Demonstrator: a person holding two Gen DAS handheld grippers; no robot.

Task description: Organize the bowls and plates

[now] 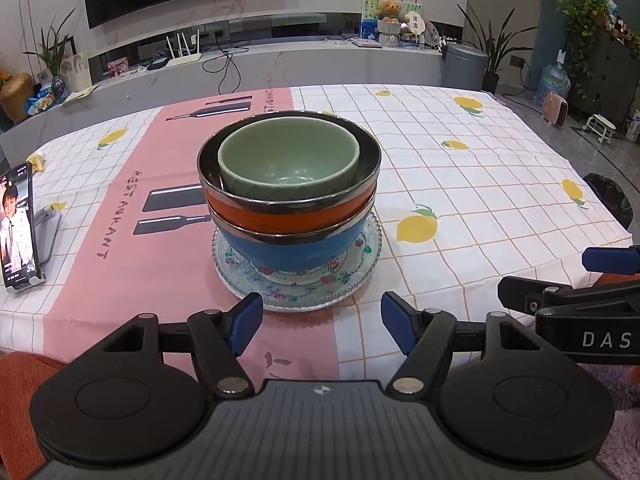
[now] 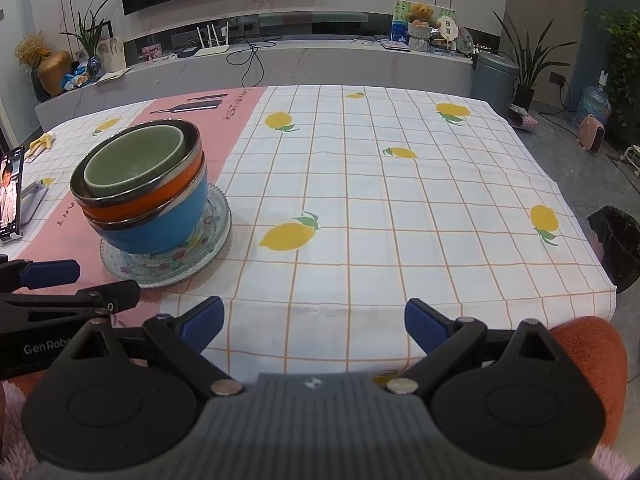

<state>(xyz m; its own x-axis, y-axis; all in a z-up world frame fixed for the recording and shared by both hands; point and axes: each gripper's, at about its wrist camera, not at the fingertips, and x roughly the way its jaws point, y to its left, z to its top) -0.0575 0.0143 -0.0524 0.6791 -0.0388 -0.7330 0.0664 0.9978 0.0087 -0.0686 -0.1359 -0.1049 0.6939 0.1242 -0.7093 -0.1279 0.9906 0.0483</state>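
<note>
Judging from how things lie, the task looks nearly finished: the green bowl sits inside the orange bowl, that one inside the blue bowl, and all stand on the glass plate in the middle of the left wrist view, on the tablecloth. No other dish is visible. The left gripper is wide and empty, just before the plate. The right gripper is also wide, holding nothing, lower centre of its view.
</note>
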